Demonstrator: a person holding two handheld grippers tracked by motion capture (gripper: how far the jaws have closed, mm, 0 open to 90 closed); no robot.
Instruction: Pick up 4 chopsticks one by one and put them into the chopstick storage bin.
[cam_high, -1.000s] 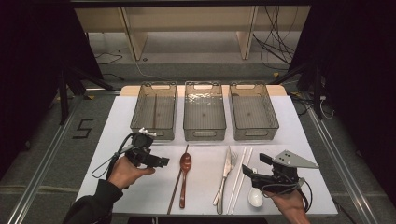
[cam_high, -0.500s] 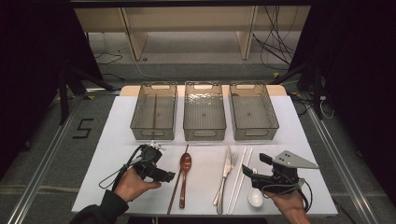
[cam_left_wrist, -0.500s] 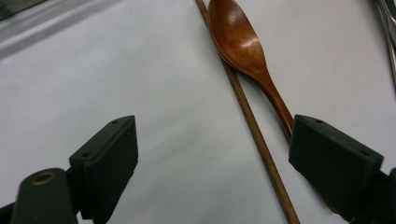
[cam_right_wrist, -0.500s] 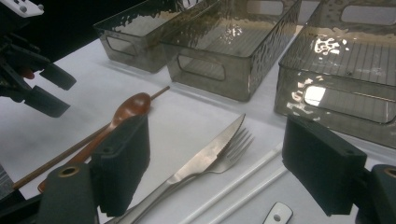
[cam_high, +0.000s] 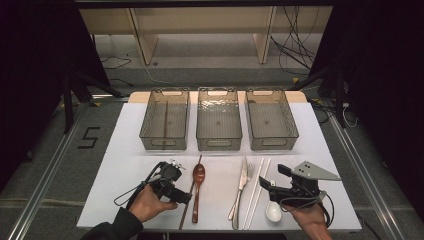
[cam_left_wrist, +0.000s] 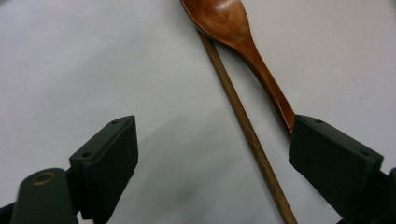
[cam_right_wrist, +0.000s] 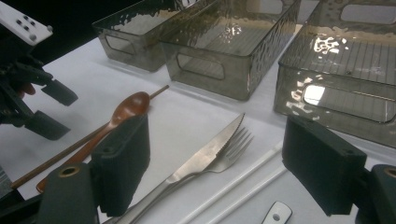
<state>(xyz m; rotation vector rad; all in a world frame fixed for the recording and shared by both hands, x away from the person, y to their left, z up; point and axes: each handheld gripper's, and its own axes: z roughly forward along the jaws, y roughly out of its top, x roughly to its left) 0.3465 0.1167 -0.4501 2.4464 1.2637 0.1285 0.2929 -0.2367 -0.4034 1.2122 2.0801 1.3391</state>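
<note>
A brown wooden spoon (cam_high: 197, 192) and a thin wooden chopstick (cam_high: 188, 202) lie side by side on the white table (cam_high: 125, 165), left of centre. My left gripper (cam_high: 183, 196) hovers right beside them, open. In the left gripper view the chopstick (cam_left_wrist: 243, 116) runs between the jaws and the spoon handle (cam_left_wrist: 268, 84) ends against the right jaw. My right gripper (cam_high: 276, 177) is open at the front right, above a white spoon (cam_high: 273, 211). In the right gripper view a knife (cam_right_wrist: 205, 156) and a fork (cam_right_wrist: 233, 144) lie ahead between its jaws.
Three clear plastic bins stand in a row at the back: left (cam_high: 165, 142), middle (cam_high: 219, 143), right (cam_high: 272, 142). Two white chopsticks (cam_high: 257, 192) lie right of the knife (cam_high: 240, 185). Bare table surface stretches left of my left hand.
My left gripper has moved right and nearer to the front edge, coming over the wooden chopstick and spoon handle. The right gripper has stayed put.
</note>
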